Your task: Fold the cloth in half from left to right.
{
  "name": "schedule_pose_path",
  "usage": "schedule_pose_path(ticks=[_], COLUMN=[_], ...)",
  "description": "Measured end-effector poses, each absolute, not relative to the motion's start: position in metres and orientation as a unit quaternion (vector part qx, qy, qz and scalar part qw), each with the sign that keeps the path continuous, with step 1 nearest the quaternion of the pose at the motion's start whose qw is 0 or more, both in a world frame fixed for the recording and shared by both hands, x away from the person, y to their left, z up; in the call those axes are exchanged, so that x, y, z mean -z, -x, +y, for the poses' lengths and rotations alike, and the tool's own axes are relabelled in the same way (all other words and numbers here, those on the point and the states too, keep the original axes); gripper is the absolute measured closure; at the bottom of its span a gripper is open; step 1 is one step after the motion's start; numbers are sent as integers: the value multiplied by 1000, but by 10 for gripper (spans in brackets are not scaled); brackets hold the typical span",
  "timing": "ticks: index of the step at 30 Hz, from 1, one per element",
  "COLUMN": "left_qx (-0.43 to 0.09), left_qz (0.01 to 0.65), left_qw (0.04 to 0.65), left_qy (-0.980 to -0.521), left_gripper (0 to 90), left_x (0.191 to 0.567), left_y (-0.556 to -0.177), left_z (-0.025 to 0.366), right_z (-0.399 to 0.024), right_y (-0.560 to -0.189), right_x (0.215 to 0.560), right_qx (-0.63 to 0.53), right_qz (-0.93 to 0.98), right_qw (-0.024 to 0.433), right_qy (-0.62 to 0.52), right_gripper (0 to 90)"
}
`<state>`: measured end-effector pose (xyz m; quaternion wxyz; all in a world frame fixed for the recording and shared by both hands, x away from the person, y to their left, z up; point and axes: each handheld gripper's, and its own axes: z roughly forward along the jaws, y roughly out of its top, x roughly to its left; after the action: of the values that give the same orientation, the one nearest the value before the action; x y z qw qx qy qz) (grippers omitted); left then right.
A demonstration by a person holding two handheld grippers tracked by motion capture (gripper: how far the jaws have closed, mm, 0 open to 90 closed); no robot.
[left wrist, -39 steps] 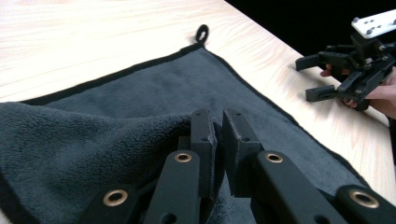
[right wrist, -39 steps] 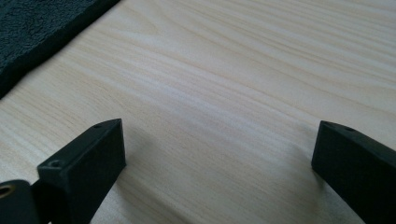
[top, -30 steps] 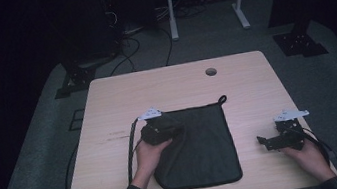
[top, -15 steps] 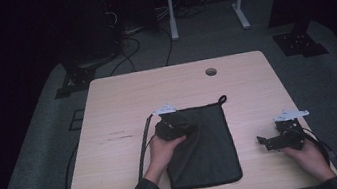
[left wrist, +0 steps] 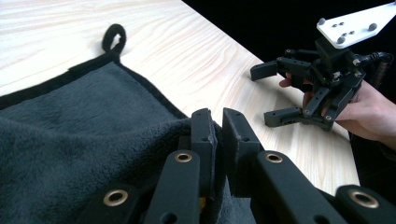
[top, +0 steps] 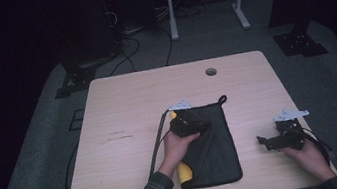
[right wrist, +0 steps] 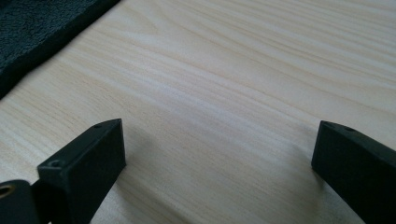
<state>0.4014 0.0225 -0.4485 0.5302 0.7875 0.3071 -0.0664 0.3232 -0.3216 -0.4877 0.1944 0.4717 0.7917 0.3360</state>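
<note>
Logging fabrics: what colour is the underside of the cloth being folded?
Yellow; the cloth is dark grey on top. Shows best in the high view.

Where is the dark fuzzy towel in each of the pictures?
High view: the dark towel lies at the middle of the table, with the left gripper shut on its edge.
Left gripper view: it fills the lower left, pinched in the jaws.
Right gripper view: only a corner, top left.
Shared landmark: the pale wooden table.

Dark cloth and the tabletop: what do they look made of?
Cloth: looks like fleece or microfibre, dark grey, matte, fuzzy nap, with a stitched black edge and a hanging loop; a yellow side shows underneath. Table: pale wood grain, smooth, low sheen; probably laminate or veneer, can't tell which.
</note>
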Motion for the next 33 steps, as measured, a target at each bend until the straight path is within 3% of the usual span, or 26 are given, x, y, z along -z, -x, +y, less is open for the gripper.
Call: schedule_pose_path(ticks=[13,26,29,33], left_qx=[78,42,43,37], left_qz=[304,290,290,287], left_qw=[509,449,458,472], left_qy=[-802,-844,-839,-833], left_gripper=[828,815,770,644], left_x=[461,471,468,455], left_y=[-406,-405,-405,-404], left_z=[-10,-39,-40,-32], right_z=[-322,-321,-321,-321], right_y=[-323,-323,-323,-323], right_x=[488,488,488,488], right_qx=[-336,-337,-337,-337], right_qz=[792,793,794,794], right_qw=[194,193,193,193], right_qy=[-471,-469,-468,-468], right_gripper=[19,19,19,19])
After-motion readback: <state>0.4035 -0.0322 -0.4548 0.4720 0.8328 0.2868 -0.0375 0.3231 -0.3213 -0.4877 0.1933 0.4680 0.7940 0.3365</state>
